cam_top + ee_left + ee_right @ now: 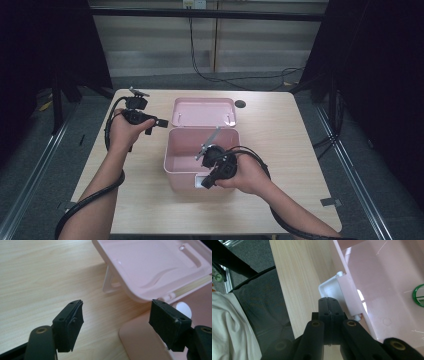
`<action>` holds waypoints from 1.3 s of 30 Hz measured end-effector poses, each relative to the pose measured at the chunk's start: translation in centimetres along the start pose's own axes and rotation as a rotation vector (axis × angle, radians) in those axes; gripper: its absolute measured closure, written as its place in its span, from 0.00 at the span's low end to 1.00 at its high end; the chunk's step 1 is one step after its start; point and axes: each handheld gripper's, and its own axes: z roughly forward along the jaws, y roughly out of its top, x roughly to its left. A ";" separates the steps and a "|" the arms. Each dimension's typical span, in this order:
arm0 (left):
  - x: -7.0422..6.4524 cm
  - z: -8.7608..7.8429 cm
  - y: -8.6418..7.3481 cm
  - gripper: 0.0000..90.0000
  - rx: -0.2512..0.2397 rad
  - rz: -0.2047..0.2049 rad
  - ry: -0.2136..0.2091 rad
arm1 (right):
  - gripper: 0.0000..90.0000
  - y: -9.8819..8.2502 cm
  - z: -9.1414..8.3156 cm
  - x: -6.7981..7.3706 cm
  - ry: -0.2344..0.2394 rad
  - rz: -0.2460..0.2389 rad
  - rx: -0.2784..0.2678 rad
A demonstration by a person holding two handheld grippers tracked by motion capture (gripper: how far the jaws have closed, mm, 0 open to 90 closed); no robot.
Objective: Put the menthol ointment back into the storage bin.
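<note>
A pink plastic box (186, 172) stands open in the middle of the wooden table. Its lid (204, 111) is swung back behind it. My left gripper (160, 123) hovers to the left of the lid, open with nothing between its jaws; in the left gripper view (116, 307) the lid (150, 267) lies just beyond the fingertips. My right gripper (206, 184) is at the box's front wall, shut and empty. In the right gripper view its tips (328, 299) sit beside the white latch (329, 288). A green ring (419, 295) lies inside the box.
A small black round mark (240, 104) is on the table behind the lid. A piece of dark tape (330, 202) lies near the front right corner. Cables trail from both grippers across the table's front. The person's clothing (234, 325) is below the table edge.
</note>
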 end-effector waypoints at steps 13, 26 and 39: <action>-1.3 1.0 2.8 0.31 0.031 -0.003 -0.015 | 1.00 0.1 0.0 0.2 -0.011 -0.032 0.008; -0.7 3.5 4.1 0.39 0.086 -0.048 0.025 | 1.00 -0.1 -0.2 -0.3 0.009 -0.034 -0.007; -1.3 5.8 5.2 0.44 0.096 -0.069 0.022 | 1.00 -0.3 -0.3 -0.6 0.010 -0.042 -0.022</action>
